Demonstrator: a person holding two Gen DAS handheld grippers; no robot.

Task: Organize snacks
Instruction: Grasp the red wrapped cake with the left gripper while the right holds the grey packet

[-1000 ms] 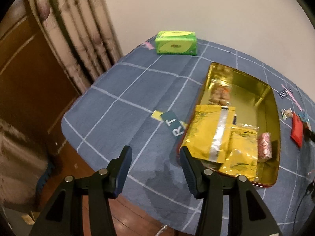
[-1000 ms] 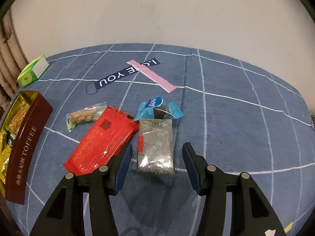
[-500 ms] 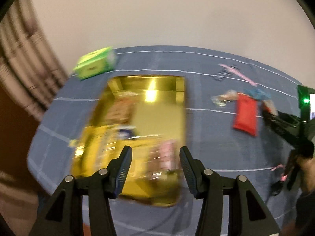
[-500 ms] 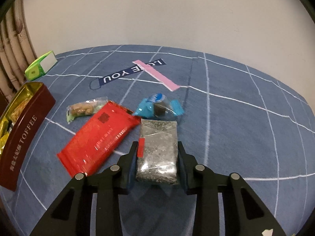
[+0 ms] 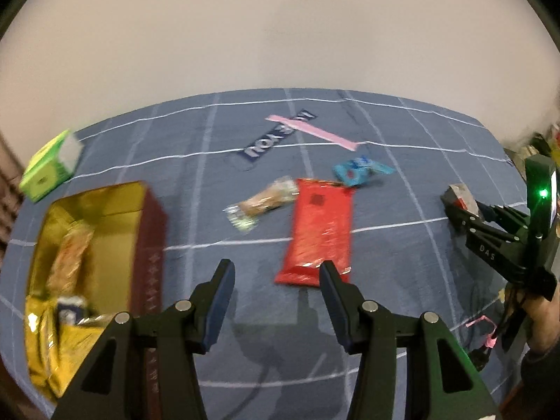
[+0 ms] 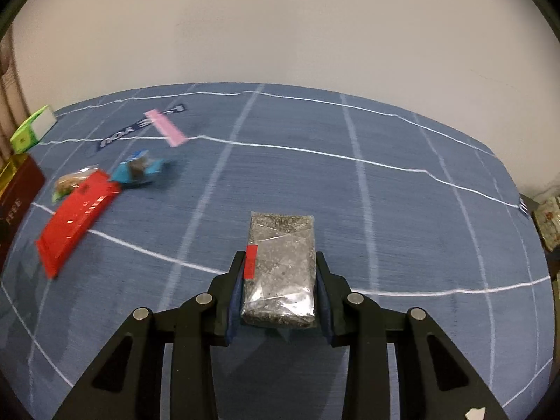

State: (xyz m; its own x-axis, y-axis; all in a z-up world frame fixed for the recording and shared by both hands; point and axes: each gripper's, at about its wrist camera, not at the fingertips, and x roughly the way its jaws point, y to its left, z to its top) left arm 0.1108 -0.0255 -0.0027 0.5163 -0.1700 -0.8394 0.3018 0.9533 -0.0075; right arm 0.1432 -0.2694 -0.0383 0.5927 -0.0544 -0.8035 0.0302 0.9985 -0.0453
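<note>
The left tongs (image 5: 275,281) hang above the tabletop (image 5: 210,224) with their 2 fingers spread wide and nothing between them. The right tongs (image 6: 280,273) have their 2 fingers pressed against the sides of a grey packet (image 6: 280,262), lifted off the tabletop.

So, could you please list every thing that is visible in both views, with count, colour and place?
tin: 1, dark red, gold inside, table's left side, snacks inside
green box: 1, far left
red packet: 1, table centre
clear snack packet: 1, beside red packet
blue candy: 1, behind red packet
grey packet: 1, in right gripper
pink strip: 1, far centre
tablecloth: 1, blue, white grid
left gripper: 1, black, open
right gripper: 1, black, clamping grey packet
</note>
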